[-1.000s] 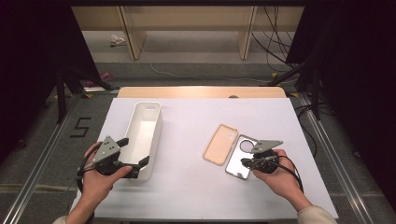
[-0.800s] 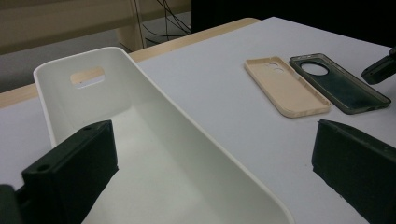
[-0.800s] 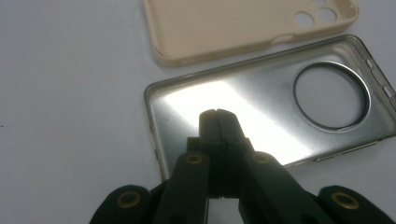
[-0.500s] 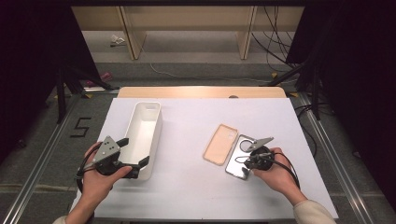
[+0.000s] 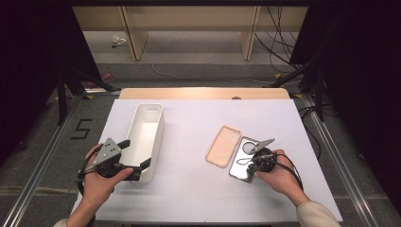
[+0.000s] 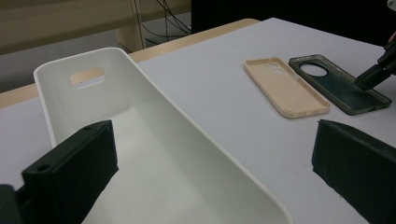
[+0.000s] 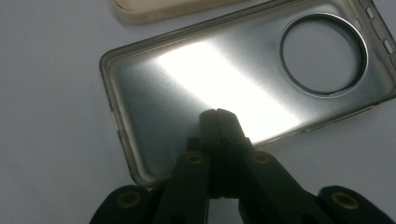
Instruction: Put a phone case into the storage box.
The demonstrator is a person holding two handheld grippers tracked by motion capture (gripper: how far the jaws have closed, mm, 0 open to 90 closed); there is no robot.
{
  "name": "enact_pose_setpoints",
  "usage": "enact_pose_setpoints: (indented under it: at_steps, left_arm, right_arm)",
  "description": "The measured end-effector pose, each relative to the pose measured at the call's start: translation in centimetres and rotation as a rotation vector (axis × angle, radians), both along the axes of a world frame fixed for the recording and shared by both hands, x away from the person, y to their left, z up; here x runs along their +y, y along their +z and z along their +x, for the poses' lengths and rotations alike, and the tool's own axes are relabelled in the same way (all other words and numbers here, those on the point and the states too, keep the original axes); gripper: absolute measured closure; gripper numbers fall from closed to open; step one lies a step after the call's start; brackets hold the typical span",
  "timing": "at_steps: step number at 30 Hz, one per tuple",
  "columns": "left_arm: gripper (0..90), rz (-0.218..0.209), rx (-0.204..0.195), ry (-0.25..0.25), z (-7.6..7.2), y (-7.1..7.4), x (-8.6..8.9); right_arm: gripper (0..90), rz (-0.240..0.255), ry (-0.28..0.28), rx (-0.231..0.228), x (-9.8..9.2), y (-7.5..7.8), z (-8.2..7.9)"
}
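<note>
A long white bin (image 5: 146,132) lies at the left of the white table. My left gripper (image 5: 135,153) is open at the bin's near end; in the left gripper view (image 6: 210,135) one jaw is inside the bin (image 6: 154,107) and the other outside, apart from its wall. A beige phone case (image 5: 223,145) lies hollow side up beside a grey see-through case (image 5: 243,163). My right gripper (image 5: 251,165) is shut with nothing between its jaws. Its tips (image 7: 217,114) point down at the grey case's inner face (image 7: 163,84), at or just above it.
The white table sheet (image 5: 198,118) has a wooden strip (image 5: 203,93) along its far edge. Metal rails run along both sides on the floor. From the left gripper view, the right gripper (image 6: 369,78) shows above the grey case (image 6: 336,86), with the beige case (image 6: 285,86) beside it.
My right hand has shifted slightly and turned a little over the grey case. The left hand, the bin and both cases stay where they were.
</note>
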State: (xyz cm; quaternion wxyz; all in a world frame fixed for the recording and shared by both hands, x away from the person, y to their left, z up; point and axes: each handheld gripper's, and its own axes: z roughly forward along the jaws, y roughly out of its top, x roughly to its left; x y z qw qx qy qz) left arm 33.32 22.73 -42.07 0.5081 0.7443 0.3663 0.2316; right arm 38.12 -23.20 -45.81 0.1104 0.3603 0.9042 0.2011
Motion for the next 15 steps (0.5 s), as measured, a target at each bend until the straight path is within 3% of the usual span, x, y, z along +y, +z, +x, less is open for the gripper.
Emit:
enact_pose_setpoints:
  at_steps: [9,15]
  left_arm:
    - [0.0,-0.003,0.000,0.001,0.0,0.0,0.0]
    - [0.0,-0.004,-0.001,0.000,0.0,0.0,0.0]
  right_arm:
    - [90.0,-0.062,-0.017,0.000,-0.7,0.2,0.1]
    - [90.0,-0.072,-0.034,0.006,-1.2,0.3,0.1]
